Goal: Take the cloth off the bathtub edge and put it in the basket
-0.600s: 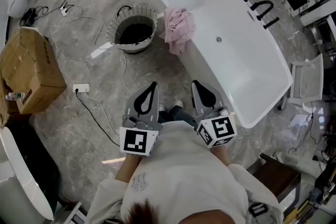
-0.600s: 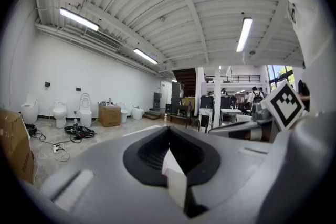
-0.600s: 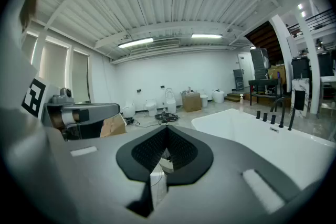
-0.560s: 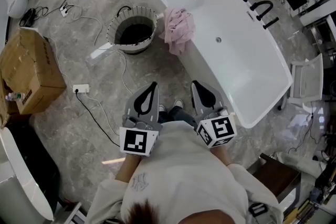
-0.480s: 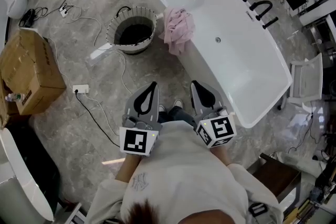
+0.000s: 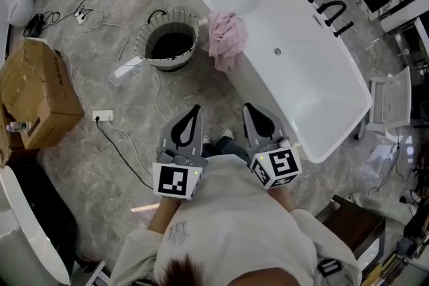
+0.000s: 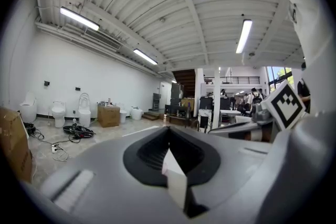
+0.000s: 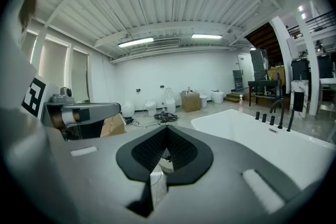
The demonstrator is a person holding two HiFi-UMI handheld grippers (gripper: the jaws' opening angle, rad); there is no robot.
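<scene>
The pink cloth (image 6: 226, 37) hangs over the bathtub (image 6: 305, 87) edge, just beside the basket (image 6: 143, 37). The left gripper (image 6: 195, 109) and right gripper (image 6: 249, 108) are clenched on nothing, well apart from it. Reaching with jaws together may only push the cloth into the tub

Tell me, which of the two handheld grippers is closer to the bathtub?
The right gripper, close beside the bathtub and its white outer wall; the left gripper sits on its other side, farther from the tub.

Basket (image 6: 171, 13) interior dark, indistinct.
</scene>
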